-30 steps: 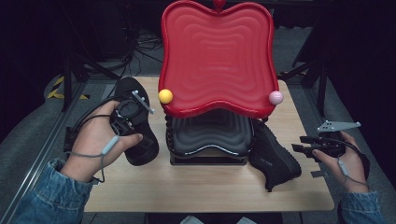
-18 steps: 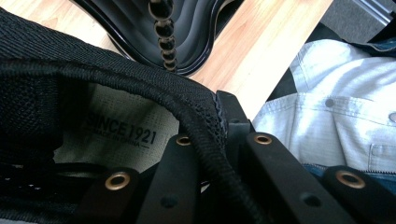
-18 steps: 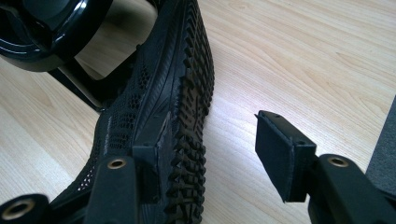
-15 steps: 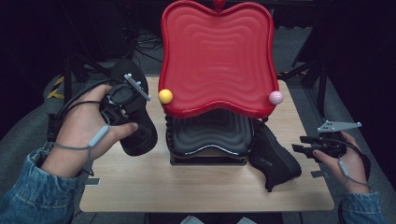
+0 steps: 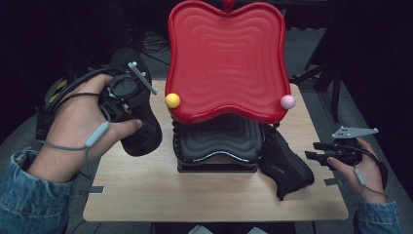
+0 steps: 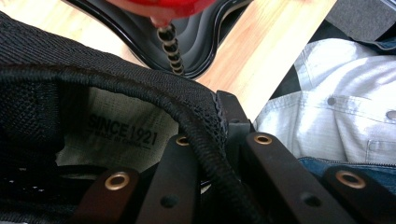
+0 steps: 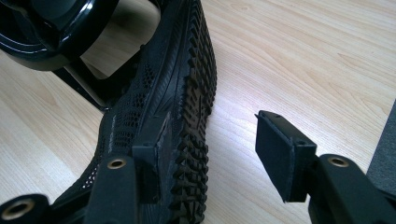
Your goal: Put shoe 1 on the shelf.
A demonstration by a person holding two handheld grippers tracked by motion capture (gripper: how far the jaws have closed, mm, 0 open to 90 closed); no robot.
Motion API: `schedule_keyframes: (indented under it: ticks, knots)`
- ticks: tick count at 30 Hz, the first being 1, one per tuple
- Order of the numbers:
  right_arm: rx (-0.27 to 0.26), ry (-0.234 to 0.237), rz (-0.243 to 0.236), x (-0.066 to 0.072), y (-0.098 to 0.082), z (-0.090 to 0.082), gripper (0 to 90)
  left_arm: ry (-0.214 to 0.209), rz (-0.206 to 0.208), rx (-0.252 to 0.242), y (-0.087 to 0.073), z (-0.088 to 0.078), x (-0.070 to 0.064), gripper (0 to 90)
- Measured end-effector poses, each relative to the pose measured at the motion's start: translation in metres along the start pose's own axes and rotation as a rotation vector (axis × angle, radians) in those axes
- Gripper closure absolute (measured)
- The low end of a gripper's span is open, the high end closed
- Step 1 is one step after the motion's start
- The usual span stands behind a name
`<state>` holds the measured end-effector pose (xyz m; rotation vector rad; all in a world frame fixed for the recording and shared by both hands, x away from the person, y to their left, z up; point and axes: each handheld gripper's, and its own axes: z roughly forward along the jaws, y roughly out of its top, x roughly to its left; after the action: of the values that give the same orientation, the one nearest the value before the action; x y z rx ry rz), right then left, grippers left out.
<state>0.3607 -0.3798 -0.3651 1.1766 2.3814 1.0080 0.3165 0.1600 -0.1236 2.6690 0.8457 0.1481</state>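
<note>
Hands in denim sleeves work from either side of a pale wooden table [image 5: 146, 195] in the high view. The left gripper [image 5: 127, 92] is held up above the table's left edge, its jaws closed on the collar of a black mesh sneaker [image 5: 141, 131] that hangs clear of the wood. At centre stands a two-tier rack: a wavy-edged glossy red plastic tray [image 5: 226, 58] on top, a yellow ball [image 5: 172, 100] and a pink ball [image 5: 287, 102] at its front corners, and a black wavy tray [image 5: 219, 141] below. A second black mesh sneaker [image 5: 285, 163] lies tipped on its side against the rack's right front. The right gripper [image 5: 311, 157] hovers just beside that shoe, at the table's right edge.

Left gripper view: black jaws are pinched on the corded rim of the held sneaker [image 6: 140, 93], one inside the opening and one outside; an insole label reads "SINCE 1921". Beyond are the rack's beaded black post [image 6: 170, 46] and the person's pale grey shirt [image 6: 336, 93].

Right gripper view: jaws stand wide apart, gripping nothing; the left pad [image 7: 156, 154] sits at the treaded sole of the lying sneaker [image 7: 187, 93], the right pad [image 7: 275, 154] over bare wood.
</note>
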Motion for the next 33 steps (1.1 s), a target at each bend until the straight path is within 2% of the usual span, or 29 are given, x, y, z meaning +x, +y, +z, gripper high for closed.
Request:
schedule_keyframes:
  ticks: [3,9,13,15,19,23,28,33]
  knots:
    - [-0.003,0.003,-0.004,0.0,0.0,0.0,47.1,0.011,0.008,0.001,0.002,-0.005,-0.002,87.4]
    - [-0.004,0.008,-0.004,0.0,0.0,0.0,47.1,-0.007,0.032,-0.059,0.011,-0.026,-0.001,87.5]
    - [-0.011,0.008,0.0,-0.001,0.0,-0.003,47.1,0.024,0.044,-0.06,0.018,-0.035,-0.002,87.6]
    - [-0.012,0.005,0.0,-0.001,0.0,-0.003,47.1,0.026,0.036,-0.063,0.02,-0.038,-0.003,87.5]
    - [-0.013,0.003,-0.003,-0.002,0.0,-0.003,47.1,0.035,0.052,-0.083,0.026,-0.048,-0.001,87.4]
    - [-0.025,0.009,0.003,-0.002,0.0,-0.007,47.0,0.068,0.072,-0.102,0.034,-0.059,-0.001,87.6]
    - [-0.033,0.009,0.011,-0.004,-0.001,-0.011,47.0,0.084,0.087,-0.095,0.042,-0.061,-0.005,87.5]
    - [-0.038,0.009,0.006,-0.004,-0.001,-0.013,47.0,0.099,0.111,-0.099,0.056,-0.065,-0.015,87.5]
